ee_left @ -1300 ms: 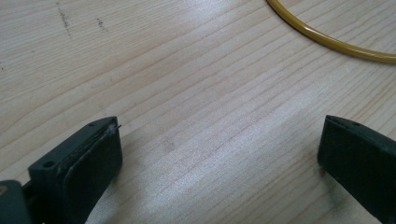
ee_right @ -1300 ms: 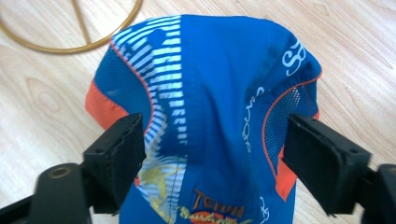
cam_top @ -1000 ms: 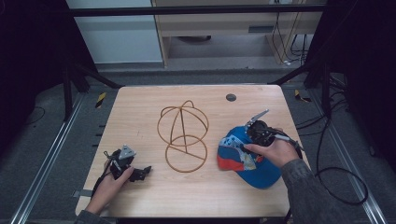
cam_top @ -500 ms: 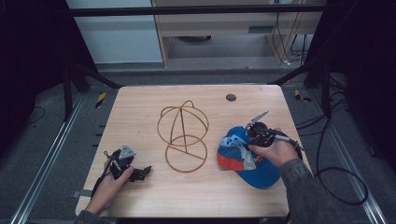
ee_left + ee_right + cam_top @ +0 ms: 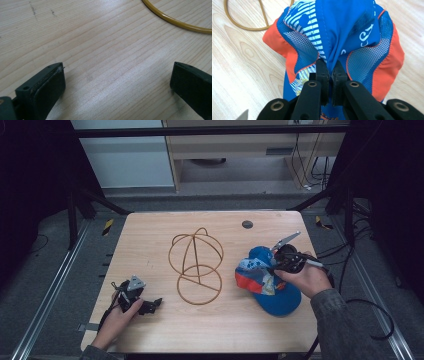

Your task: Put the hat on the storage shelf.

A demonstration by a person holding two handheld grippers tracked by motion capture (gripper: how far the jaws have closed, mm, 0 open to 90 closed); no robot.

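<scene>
Cap in the right gripper, stand off to its left

The right gripper [image 5: 331,72] is pinched tight on a fold of blue cloth at the top of the cap [image 5: 270,280]. Its jaws have just been closing, and the cloth is squeezed between them. The cap sits on the right side of the table [image 5: 150,235], under the right hand [image 5: 305,277]. The wire stand [image 5: 196,265] is in the middle – so it lies to the left of the cap, near but not touching. The right hand looks the nearer one to carry the cap over. The left gripper [image 5: 117,82] rests low over bare wood, jaws wide apart, holding nothing – a bit of the stand's ring shows ahead of it
</scene>
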